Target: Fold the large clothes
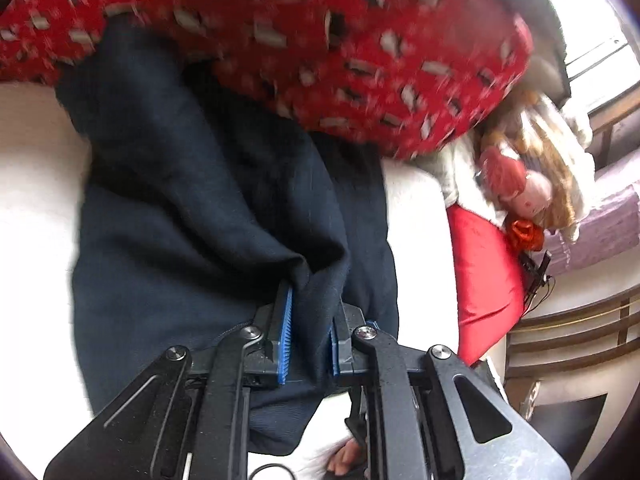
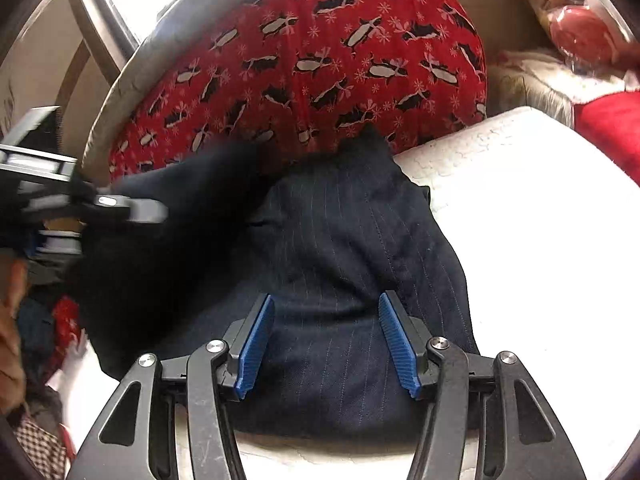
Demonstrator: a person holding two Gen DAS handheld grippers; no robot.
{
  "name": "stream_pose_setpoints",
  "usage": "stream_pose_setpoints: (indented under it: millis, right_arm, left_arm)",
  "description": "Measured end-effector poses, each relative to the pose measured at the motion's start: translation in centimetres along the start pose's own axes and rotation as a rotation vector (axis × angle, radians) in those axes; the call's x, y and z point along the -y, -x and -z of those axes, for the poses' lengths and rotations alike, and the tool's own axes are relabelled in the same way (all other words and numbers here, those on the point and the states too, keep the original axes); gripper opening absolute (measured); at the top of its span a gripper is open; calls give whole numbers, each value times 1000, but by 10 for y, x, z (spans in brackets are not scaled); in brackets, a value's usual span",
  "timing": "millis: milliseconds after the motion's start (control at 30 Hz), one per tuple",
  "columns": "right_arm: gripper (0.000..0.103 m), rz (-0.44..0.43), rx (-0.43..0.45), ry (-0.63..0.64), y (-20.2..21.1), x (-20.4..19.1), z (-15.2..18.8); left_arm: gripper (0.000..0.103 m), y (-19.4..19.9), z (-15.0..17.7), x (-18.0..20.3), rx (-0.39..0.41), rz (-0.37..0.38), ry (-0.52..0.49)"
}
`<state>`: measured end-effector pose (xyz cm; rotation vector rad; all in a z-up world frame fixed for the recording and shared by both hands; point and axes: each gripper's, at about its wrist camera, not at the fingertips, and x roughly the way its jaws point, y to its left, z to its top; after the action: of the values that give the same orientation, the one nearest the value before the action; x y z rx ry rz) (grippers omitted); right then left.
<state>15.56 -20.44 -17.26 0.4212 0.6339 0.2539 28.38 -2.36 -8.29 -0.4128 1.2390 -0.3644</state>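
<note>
A dark navy pinstriped garment (image 2: 344, 240) lies on a white padded surface (image 2: 540, 220). In the left wrist view the same garment (image 1: 200, 200) runs away from me, and my left gripper (image 1: 310, 308) is shut on a raised fold of it between the blue pads (image 1: 285, 320). My right gripper (image 2: 326, 308) is open, with its blue pads (image 2: 256, 344) standing wide apart over the near part of the garment. The left gripper (image 2: 100, 204) shows blurred at the left of the right wrist view, holding the cloth.
A red cushion with a penguin print (image 2: 320, 64) lies at the far end of the garment, partly on it. A doll with long hair (image 1: 528, 184) and a plain red cushion (image 1: 488, 280) lie to the right. Wooden furniture rails (image 1: 580, 320) stand beyond.
</note>
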Motion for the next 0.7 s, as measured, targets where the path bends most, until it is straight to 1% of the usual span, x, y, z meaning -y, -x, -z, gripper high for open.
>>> stream_pose_setpoints:
  millis: [67,133,167,233,300,333,367,400,433,500,533,567,600,633,700]
  right_arm:
    - [57,-7,1,-4,0,1,0]
    - [57,-13,2,-7,0,1,1]
    - [58,-15,2,-8,1,1,1]
    - [59,-19,2,-7,1,0,1]
    - [61,-20,-4,-2,1,-2,1]
    - [61,-20,-9,0,1,-3,1]
    - [61,-22,-15,0,2,-3,0]
    - [61,-24,-35,-6,3,-3,-3]
    - [61,-29,-45,-30,6,-2,-7]
    - [64,-55,-31,-101,14,1,-15]
    - [65,-93,-15,-151,19,0,-24]
    - [71,-115,-15,-163,20,-1,-28]
    - [74,-150,-33,-173,17,-7,-36]
    - [74,-167,-65,-167,10,-16,-46]
    - [77,-183,-118,-133,-6,-36,-62]
  left_arm:
    - [12,-13,4,-2,-32,-22,11]
    - [13,-18,9,-3,-65,0,25]
    - [14,-14,12,-5,-70,19,33]
    - [25,5,18,-8,-62,81,30]
    - [38,34,22,-17,-29,153,42]
    - [41,49,23,-24,-6,179,48]
    - [46,65,23,-35,32,186,59]
    - [52,80,23,-49,78,170,78]
    - [55,89,21,-63,119,137,96]
    - [55,96,18,-92,175,53,141]
    - [55,92,17,-107,166,2,171]
    - [55,83,19,-121,137,1,199]
    - [55,74,22,-130,103,10,222]
    - [55,62,28,-137,64,16,238]
    - [55,43,39,-141,18,28,235]
